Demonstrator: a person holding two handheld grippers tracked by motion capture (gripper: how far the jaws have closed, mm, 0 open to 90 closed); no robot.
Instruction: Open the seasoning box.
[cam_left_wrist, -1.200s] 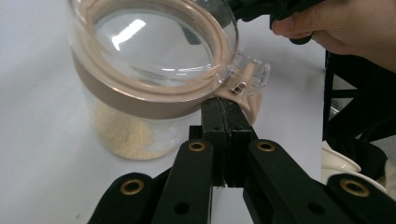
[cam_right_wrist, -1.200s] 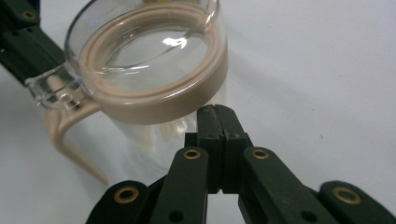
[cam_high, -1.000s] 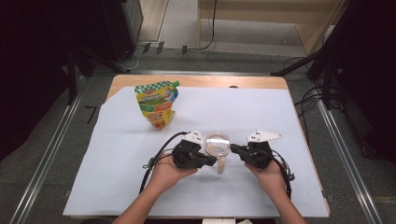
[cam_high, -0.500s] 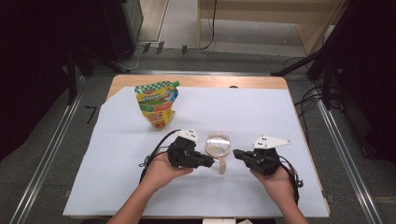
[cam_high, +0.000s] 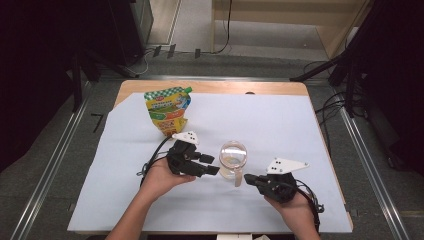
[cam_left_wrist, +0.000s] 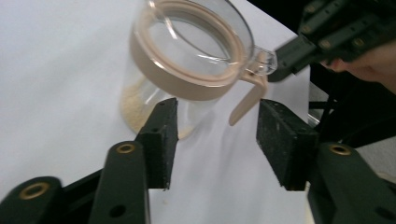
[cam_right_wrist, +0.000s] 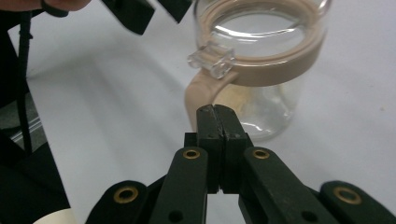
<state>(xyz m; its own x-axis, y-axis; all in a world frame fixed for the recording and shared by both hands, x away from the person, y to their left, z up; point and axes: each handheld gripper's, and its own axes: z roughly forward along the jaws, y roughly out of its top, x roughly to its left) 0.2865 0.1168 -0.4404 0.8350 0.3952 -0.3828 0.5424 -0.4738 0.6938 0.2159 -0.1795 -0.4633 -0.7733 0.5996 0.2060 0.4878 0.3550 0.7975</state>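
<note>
Your clear glass jar (cam_high: 233, 159) stands upright on the white sheet (cam_high: 280, 120) that covers the bench (cam_high: 210, 87), near the front edge and between your two hands. It has a tan band around its rim, a clear hinged lid, and a tan latch lever (cam_high: 238, 179) hanging down its near side; a thin layer of pale grains (cam_left_wrist: 133, 105) lies on its bottom. Your left tool (cam_high: 210, 165) sits just beside the jar on its left, its two black pads spread wide with nothing between them; in the left gripper view (cam_left_wrist: 217, 140) they point at the jar's lower wall and the lever without touching either. Your right tool (cam_high: 249, 178) lies low on the sheet just right of the lever, its tips pressed together and holding nothing; in the right gripper view (cam_right_wrist: 215, 112) the shut tips point at the base of the lever, very close to it. A colourful stand-up pouch (cam_high: 168, 109) with a corner spout stands well behind your left hand (cam_high: 160, 176).
</note>
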